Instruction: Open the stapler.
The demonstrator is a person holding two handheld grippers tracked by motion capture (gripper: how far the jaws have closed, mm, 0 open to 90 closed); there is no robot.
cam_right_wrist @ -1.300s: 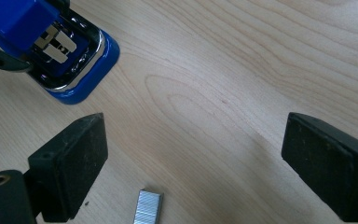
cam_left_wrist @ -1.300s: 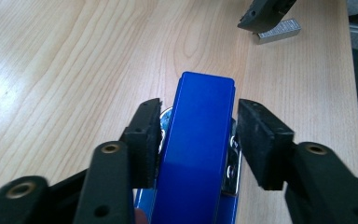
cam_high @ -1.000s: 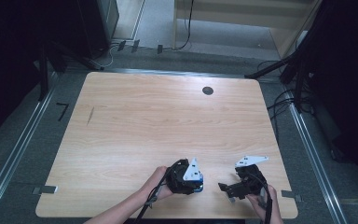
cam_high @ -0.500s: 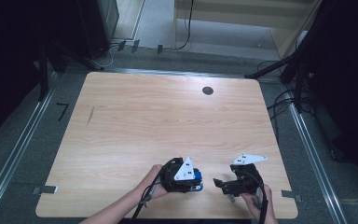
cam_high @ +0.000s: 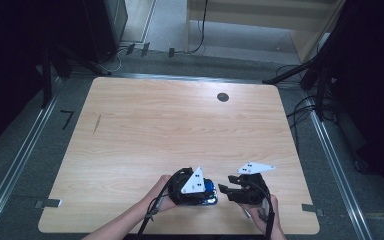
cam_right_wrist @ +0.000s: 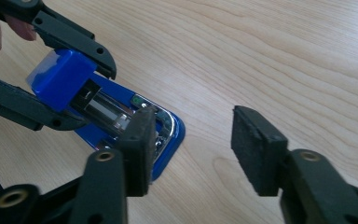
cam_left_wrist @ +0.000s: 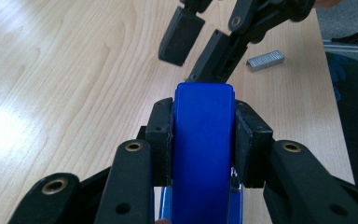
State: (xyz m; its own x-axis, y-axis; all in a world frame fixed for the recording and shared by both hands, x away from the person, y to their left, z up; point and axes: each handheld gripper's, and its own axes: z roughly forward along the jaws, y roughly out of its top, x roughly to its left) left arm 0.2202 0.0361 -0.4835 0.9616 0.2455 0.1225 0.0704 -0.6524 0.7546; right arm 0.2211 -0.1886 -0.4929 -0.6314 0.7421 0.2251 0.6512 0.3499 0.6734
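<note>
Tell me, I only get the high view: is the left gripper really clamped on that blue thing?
Observer: Yes. In the left gripper view, the left gripper has its pads pressed on both sides of a blue stapler, on its raised top.
Operator: Is the right gripper holding anything?
Observer: No. The right gripper has jaws that have just been closing, with nothing between them.
Operator: Any staples around?
Observer: A strip of staples lies on the table beyond the right gripper.
</note>
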